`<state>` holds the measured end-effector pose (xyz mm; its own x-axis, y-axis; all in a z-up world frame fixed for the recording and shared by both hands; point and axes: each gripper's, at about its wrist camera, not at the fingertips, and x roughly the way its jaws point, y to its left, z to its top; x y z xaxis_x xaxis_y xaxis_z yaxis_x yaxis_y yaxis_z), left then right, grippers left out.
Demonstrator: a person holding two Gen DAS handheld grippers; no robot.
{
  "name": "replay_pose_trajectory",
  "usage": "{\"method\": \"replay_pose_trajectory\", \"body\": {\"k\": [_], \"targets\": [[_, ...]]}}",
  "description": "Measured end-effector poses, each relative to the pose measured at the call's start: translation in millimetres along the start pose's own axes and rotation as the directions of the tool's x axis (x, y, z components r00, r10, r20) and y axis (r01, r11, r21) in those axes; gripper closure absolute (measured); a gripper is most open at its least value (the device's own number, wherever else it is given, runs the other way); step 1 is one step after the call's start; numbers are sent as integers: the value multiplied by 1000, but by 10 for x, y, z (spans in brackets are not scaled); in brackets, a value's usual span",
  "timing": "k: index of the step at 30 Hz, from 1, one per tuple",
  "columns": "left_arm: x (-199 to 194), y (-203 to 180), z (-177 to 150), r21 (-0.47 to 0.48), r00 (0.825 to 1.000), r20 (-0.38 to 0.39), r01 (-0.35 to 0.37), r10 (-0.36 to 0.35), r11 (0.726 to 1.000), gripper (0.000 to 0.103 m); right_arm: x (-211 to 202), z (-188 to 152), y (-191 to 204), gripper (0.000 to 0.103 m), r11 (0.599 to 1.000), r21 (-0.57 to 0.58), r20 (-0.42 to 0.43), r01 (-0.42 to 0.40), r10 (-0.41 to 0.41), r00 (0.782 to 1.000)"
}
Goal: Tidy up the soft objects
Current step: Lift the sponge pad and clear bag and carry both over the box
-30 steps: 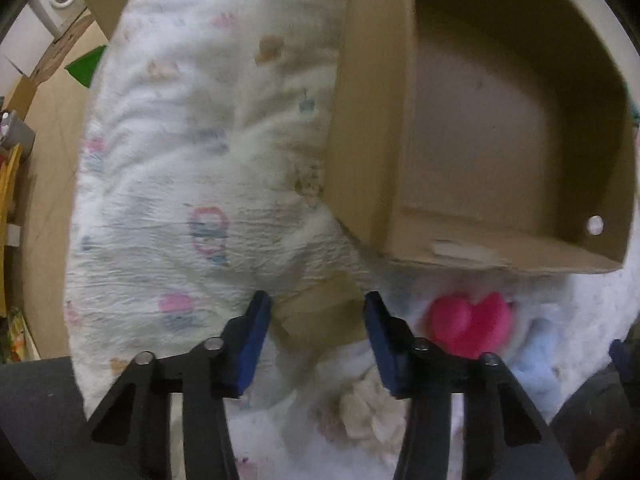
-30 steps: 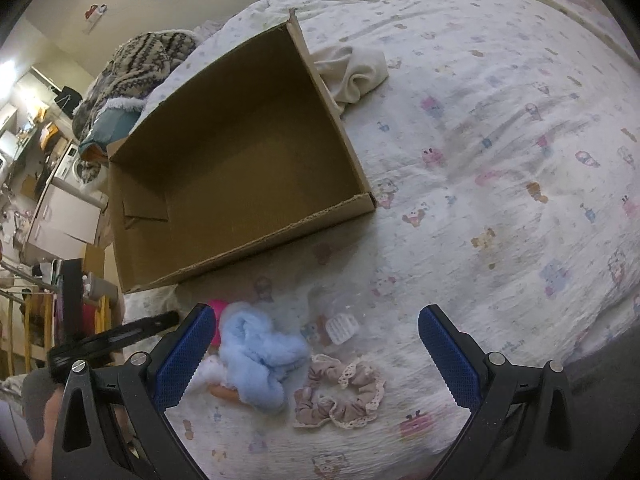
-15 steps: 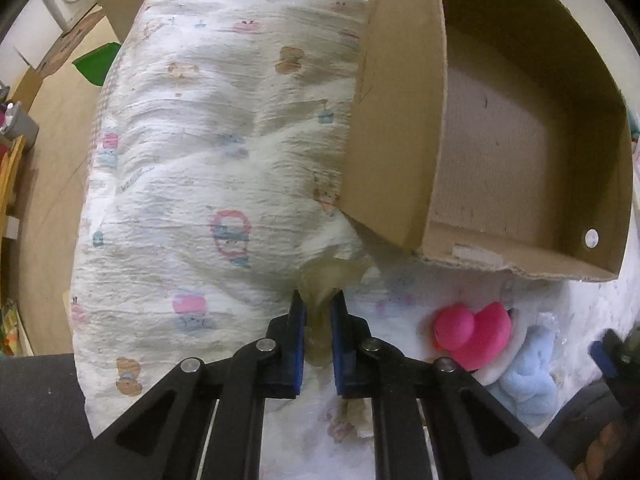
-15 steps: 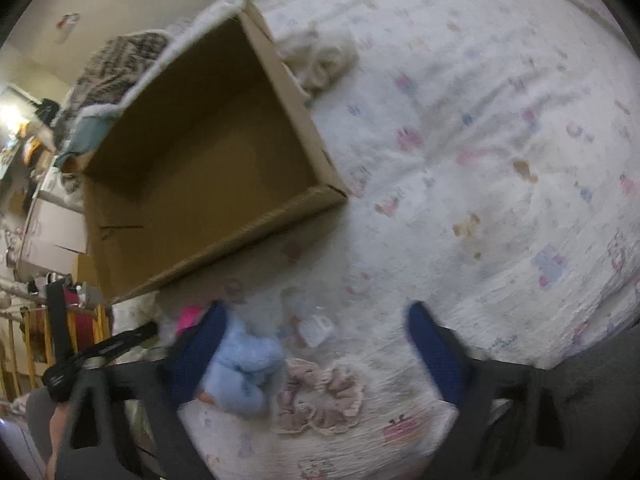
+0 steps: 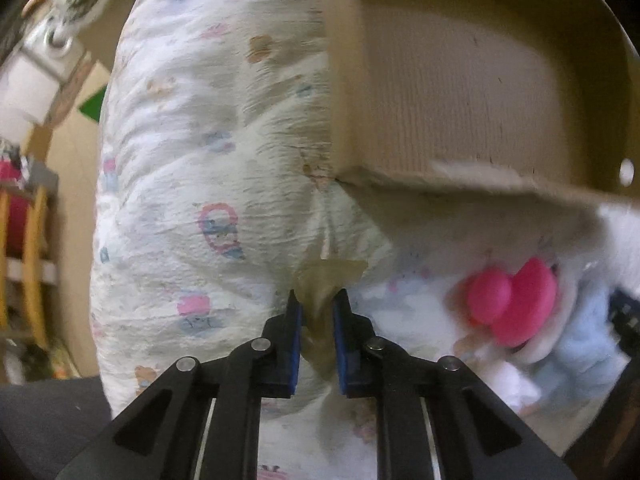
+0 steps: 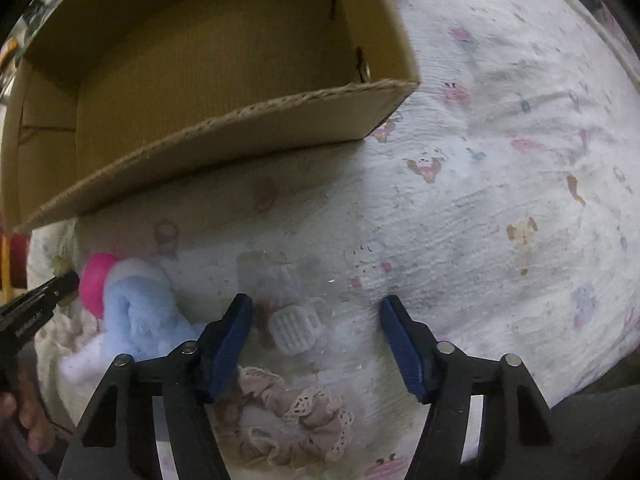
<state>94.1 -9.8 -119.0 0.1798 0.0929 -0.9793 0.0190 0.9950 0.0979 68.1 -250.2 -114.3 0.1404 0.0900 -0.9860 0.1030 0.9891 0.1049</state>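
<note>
The cardboard box [image 6: 208,80] runs past the frame's edge, and the pink-and-blue plush [image 5: 516,308] is blurred.

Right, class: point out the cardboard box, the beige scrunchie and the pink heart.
cardboard box [image 6: 224,132], right wrist view, near wall's top edge
beige scrunchie [image 6: 288,408], right wrist view, lace-trimmed ruffle
pink heart [image 5: 516,304], left wrist view, right lobe

The left tongs [image 5: 317,304] point steeply downward, their blue pads [image 5: 295,344] drawn almost together and pinching a fold of olive-tan cloth [image 5: 320,280]. The right tongs [image 6: 316,312] aim straight down; their blue pads [image 6: 228,344] stand well apart and are closing, pressing on nothing. In the right wrist view, a hand [image 6: 24,424] shows at the lower left edge behind the left tongs' black frame.
</note>
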Motion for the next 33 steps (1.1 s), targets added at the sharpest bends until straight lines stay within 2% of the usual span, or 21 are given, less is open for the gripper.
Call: {"method": "replay_pose_trajectory", "body": {"k": [1,3,4,7,8,11,16,19,23,29,33], "targets": [[-8,-28,-8,10,1000,5,-8,8,1000,90,-7,0,8,39,1000,-5,4,5,-5,1000],[-21,-25,-30,0,1000,6,3,-3,1000,90,-35,-3,15,52,1000,-13,14,7,-7,1000],[-28,6,-34,-12,1000,4,11,-11,1000,90,-55,3,10,67,1000,-13,21,11,-10,1000],[-104,189,-79,-45,1000,-2,-21,21,999,92,-115,29,-43,78,1000,10,38,2,-3,999],[-85,217,-86,-49,999,-13,-41,40,998,92,-122,32,-65,79,1000,18,45,-3,2,999],[-122,304,-88,-101,1000,-9,0,-1,995,93,-145,73,-78,82,999,36,75,-9,6,997],[-567,455,-151,-139,993,89,89,-77,986,93,-428,48,-315,86,992,97,147,-78,63,987],[-901,545,-210,-141,982,170,102,-77,985,93,-630,-10,-411,86,982,122,191,-143,118,974],[-1233,644,-385,-160,962,258,130,-85,979,93,-966,-174,-475,86,978,96,291,-187,153,944],[-1790,608,-387,-143,917,381,182,-116,973,94,-1454,-312,-402,87,955,30,428,-294,254,868],[-1896,514,-274,-116,898,418,204,-138,972,93,-1639,-325,-347,87,936,4,477,-351,307,823]]}}
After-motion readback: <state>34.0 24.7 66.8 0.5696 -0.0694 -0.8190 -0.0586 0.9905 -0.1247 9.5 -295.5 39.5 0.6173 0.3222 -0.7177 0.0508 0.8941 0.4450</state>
